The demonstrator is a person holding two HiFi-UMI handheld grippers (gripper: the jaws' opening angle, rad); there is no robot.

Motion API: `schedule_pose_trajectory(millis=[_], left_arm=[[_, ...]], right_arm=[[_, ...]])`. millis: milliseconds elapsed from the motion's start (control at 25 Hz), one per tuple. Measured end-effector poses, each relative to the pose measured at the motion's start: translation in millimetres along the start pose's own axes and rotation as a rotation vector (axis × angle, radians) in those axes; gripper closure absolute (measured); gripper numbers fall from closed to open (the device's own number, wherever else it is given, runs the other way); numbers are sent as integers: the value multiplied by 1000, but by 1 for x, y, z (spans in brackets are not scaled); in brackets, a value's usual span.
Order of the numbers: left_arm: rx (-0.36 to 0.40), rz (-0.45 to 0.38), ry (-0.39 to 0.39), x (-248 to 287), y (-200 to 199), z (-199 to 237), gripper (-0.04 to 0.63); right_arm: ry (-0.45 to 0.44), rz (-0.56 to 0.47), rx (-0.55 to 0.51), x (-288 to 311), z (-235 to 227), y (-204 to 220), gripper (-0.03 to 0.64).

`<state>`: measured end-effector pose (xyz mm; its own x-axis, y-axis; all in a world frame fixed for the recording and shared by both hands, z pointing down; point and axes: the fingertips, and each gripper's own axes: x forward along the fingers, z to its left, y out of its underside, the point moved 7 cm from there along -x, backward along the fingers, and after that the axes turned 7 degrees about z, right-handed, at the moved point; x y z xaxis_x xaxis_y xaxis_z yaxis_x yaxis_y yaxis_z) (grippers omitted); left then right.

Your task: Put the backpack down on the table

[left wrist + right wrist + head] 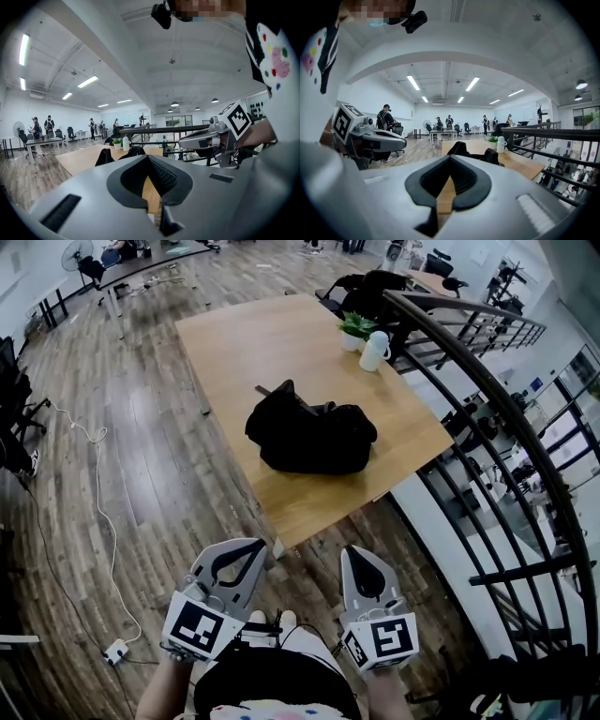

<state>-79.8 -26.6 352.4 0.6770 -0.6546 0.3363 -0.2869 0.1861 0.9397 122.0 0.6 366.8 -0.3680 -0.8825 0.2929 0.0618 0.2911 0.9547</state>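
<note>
A black backpack (311,437) lies slumped on the near half of the wooden table (244,343), apart from both grippers. My left gripper (258,545) and right gripper (361,549) hover side by side in front of the table's near corner, both shut with nothing between the jaws. In the left gripper view the shut left gripper (149,157) points at the backpack (105,156), with the right gripper (206,140) beside it. In the right gripper view the backpack (457,148) shows just over the shut right gripper (450,157).
A potted plant (356,329) and a white bottle (374,351) stand at the table's far right edge. A black railing (487,399) curves along the right. A white cable and power strip (114,650) lie on the floor at the left. Several people stand far off.
</note>
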Motion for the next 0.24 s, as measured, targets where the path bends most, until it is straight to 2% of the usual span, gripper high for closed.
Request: schedule_pose_trajectory(millis=[240], left_arm=[[-10,4,4,1,4,2,589]], right_arm=[[4,5,-1,3,1,2,609]])
